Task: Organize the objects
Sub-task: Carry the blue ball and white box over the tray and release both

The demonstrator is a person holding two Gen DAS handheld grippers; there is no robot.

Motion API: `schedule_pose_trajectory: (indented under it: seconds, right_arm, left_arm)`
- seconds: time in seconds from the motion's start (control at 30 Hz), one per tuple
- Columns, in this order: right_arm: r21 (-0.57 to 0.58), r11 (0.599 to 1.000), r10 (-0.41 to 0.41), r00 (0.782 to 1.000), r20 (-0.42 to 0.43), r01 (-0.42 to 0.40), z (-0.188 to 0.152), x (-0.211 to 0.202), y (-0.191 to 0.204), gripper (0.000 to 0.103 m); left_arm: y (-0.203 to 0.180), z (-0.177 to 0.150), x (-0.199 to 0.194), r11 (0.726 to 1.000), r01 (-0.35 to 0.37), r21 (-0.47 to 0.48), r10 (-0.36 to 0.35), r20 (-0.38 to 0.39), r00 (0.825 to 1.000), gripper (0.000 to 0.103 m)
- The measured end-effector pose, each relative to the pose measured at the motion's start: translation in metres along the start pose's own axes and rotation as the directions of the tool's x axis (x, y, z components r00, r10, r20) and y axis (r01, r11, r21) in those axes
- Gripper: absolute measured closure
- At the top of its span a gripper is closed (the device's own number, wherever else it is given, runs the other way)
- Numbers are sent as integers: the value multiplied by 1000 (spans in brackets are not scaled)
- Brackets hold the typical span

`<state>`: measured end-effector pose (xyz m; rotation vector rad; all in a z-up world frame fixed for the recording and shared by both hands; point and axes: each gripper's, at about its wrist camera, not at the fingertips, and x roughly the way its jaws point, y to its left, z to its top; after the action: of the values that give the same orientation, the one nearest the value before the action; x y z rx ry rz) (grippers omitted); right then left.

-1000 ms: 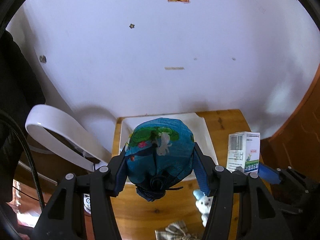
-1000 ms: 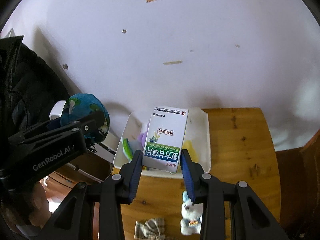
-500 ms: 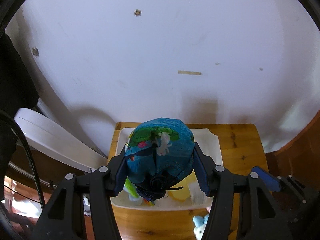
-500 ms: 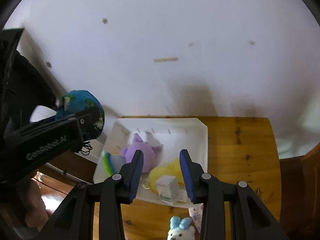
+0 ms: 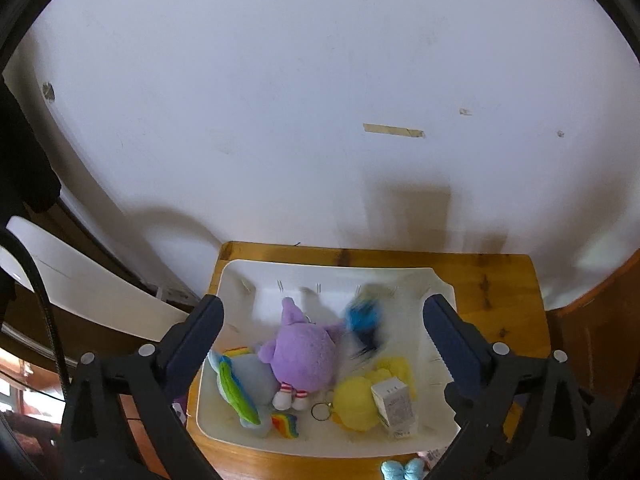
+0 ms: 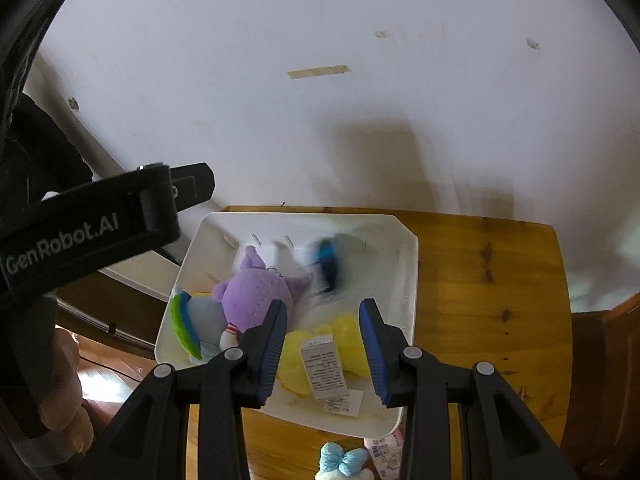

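Note:
A white bin (image 5: 424, 280) (image 6: 408, 280) stands on a wooden table against the wall. It holds a purple plush (image 5: 304, 354) (image 6: 252, 296), a blue-green plush (image 5: 240, 384) (image 6: 188, 324), a yellow plush (image 5: 356, 400) (image 6: 344, 332) and a white medicine box (image 5: 394, 404) (image 6: 324, 368). A blue bag (image 5: 366, 320) (image 6: 328, 264) shows as a blur, falling into the bin. My left gripper (image 5: 320, 332) is open and empty above the bin. My right gripper (image 6: 324, 340) is open and empty over the medicine box.
The wooden table (image 6: 488, 280) has bare room right of the bin. A white toy with a blue bow (image 6: 340, 460) (image 5: 400, 470) lies before the bin. The white wall (image 5: 320, 120) is right behind. A white chair back (image 5: 80, 288) stands at the left.
My left gripper opened and let go of the blue bag, which drops into the bin. My right gripper released the medicine box into the bin earlier and stays open.

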<state>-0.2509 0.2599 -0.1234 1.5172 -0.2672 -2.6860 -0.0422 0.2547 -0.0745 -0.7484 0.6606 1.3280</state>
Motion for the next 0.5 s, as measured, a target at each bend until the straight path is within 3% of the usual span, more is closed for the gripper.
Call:
schedule_pose_trajectory:
  seconds: [0.5]
  right_arm:
    - [53, 998, -13, 999, -29, 15, -7, 10, -10, 65]
  left_arm:
    - [-10, 1, 4, 1000, -26, -3, 26, -11, 1000, 1]
